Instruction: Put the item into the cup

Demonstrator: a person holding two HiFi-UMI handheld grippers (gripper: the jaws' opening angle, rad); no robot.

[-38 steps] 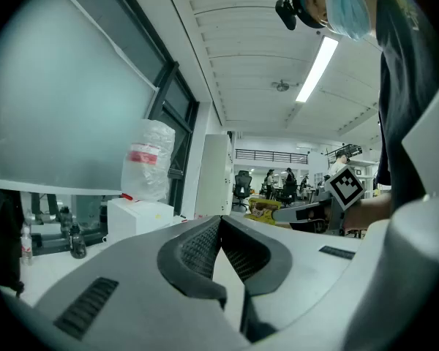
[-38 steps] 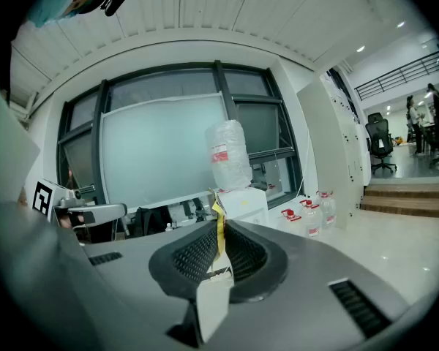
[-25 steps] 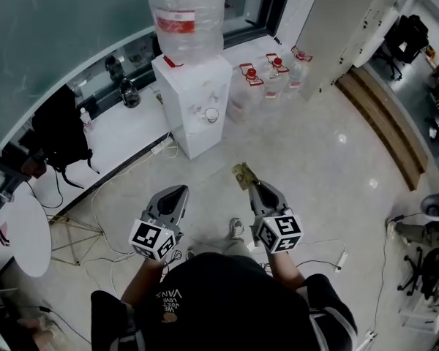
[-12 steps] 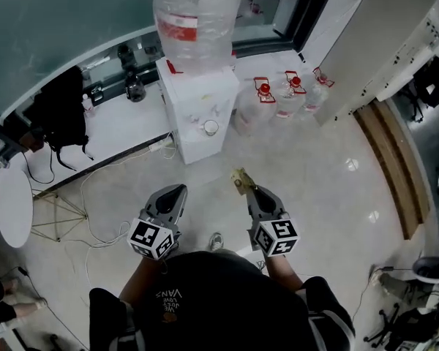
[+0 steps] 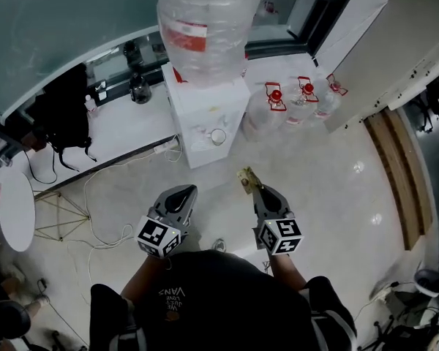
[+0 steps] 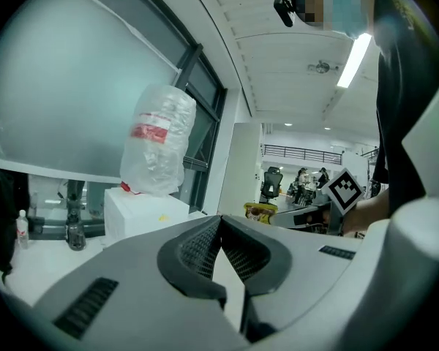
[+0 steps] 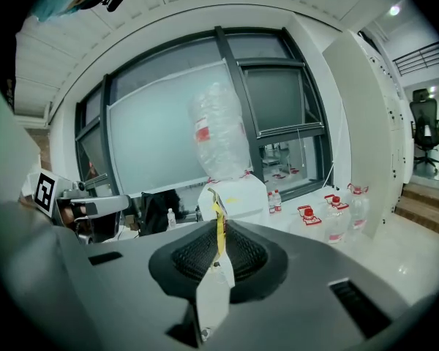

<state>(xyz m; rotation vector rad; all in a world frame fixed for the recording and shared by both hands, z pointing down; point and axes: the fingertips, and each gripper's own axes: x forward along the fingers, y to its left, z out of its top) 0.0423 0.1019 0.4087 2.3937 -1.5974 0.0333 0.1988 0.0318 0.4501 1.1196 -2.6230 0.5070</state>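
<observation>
Projecting past the tips of the right gripper (image 5: 257, 191), a small yellow sachet (image 5: 246, 179) was recorded. The jaws were closed flat upon it. In the right gripper view it was shown edge-on, as a thin yellow strip rising between the ribbed pads (image 7: 194, 254), with a white part lower down.

Left gripper (image 6: 219, 224): jaws brought together tip to tip, nothing held between them. It was carried just to the left of the right gripper and level with it, the two kept apart.

Cup (image 5: 218, 135): small and white, set in the tap recess of the water dispenser (image 5: 205, 112). It was placed well ahead of the right gripper and slightly to its left, so sachet and cup were well apart.

Water bottle (image 5: 206, 20): large, clear, red-labelled, mounted on top of the dispenser.

Spare water jugs (image 5: 298, 101): three, red-capped, grouped beside the dispenser, ahead and to the right of the right gripper.

Black bag (image 5: 58, 119): seen at the white ledge (image 5: 124, 134), ahead and far to the left of the left gripper.

Cables (image 5: 106, 196): white, trailed over the floor to the left of the left gripper.

Round white table (image 5: 14, 210): noted farther left again.
</observation>
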